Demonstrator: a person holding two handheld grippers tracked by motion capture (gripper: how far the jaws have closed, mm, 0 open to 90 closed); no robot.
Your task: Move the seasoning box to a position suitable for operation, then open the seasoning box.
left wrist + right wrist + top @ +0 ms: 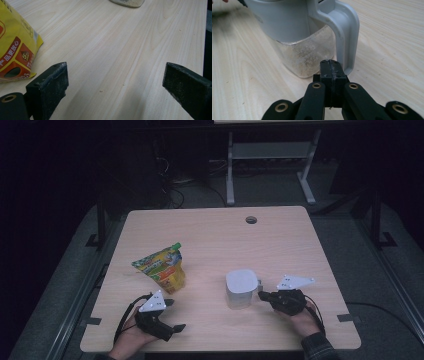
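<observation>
- The counter (215, 240) is a pale wood-grain top with a round cable hole (251, 219) near its far edge; small crumbs speckle the grain in both gripper views.
- The room around it is dark, with grey floor and a white desk frame (270, 165) standing beyond the far edge.
- A yellow snack pouch (162, 268) stands left of centre, leaning a little, just beyond the left hand-held gripper (175, 316).
- The left hand-held gripper rests low at the near edge, jaws wide with bare wood between them.
- A jug (241, 288) with a white lid and a clear, dusty lower body stands right of centre, its handle (344, 37) turned to the right.
- The right hand-held gripper (330, 65) is pressed fully closed on nothing, its tip just beside the foot of the handle.
- Open counter separates pouch and jug.
</observation>
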